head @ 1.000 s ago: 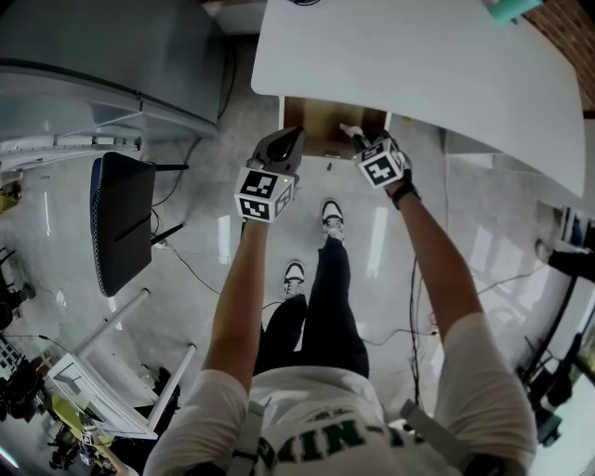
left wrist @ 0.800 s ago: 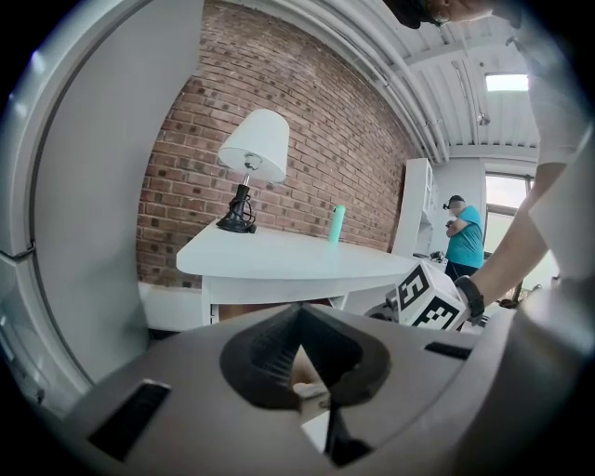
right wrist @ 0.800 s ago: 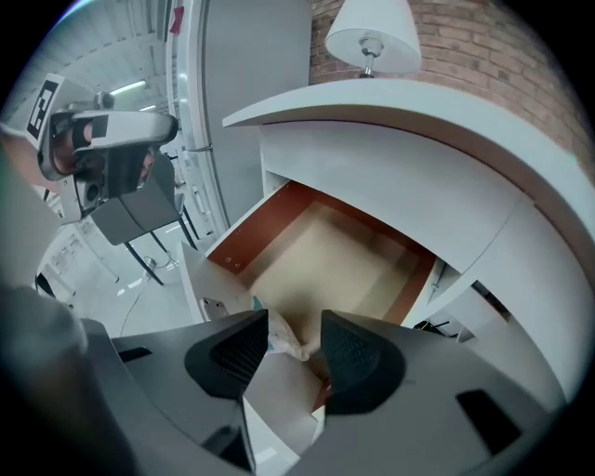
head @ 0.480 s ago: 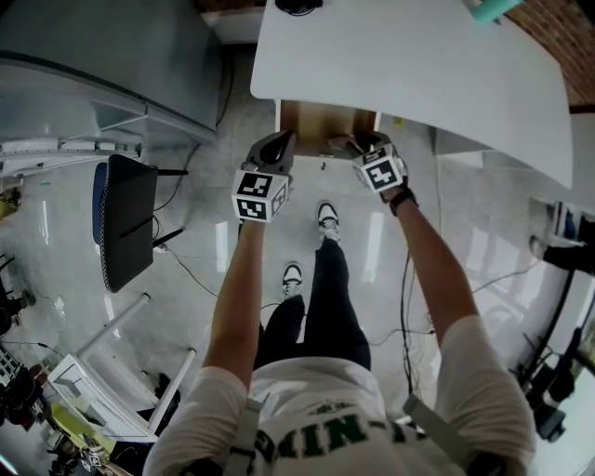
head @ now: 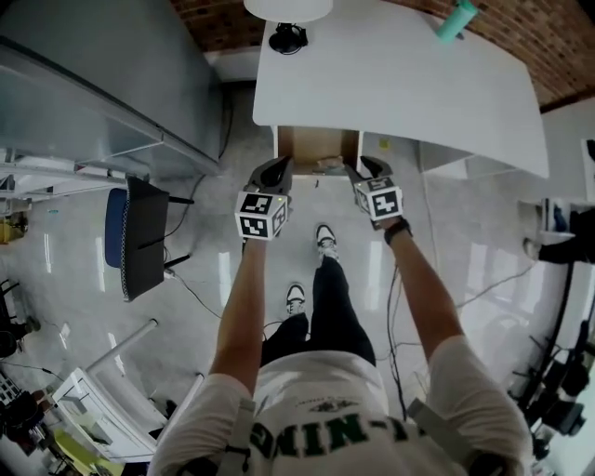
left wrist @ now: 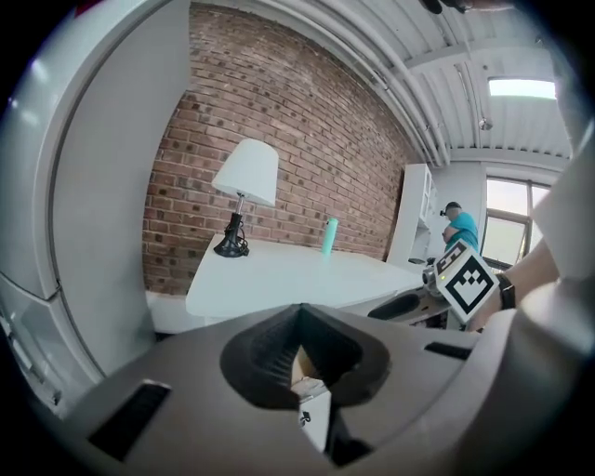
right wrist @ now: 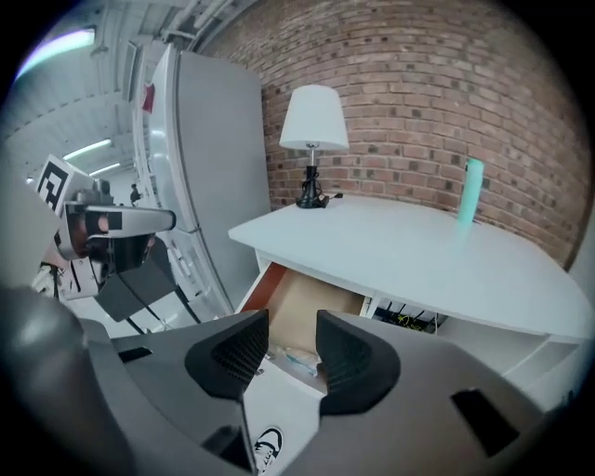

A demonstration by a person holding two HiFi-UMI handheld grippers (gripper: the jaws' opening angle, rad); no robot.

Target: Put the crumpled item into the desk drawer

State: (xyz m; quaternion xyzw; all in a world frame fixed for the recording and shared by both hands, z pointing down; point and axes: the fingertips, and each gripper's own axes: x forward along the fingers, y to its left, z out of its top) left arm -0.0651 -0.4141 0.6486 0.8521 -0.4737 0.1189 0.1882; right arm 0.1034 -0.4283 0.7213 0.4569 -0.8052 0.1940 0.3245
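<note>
Two ribbed dark jaws of the right gripper [right wrist: 290, 327] stand wide apart; they have just been opening and press on nothing. The crumpled clear item [right wrist: 296, 357] lies inside the brown wooden drawer [right wrist: 299, 299], near its front edge, under the smooth white desk [right wrist: 418, 251]. The left gripper [left wrist: 299, 321] has its jaws together.

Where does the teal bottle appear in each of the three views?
Head view: teal bottle at the top right, on the white desk's far edge.
Left gripper view: teal bottle near the centre.
Right gripper view: teal bottle at the right, above mid-height.
Shared landmark: the white lamp, left of the bottle in every view.
</note>
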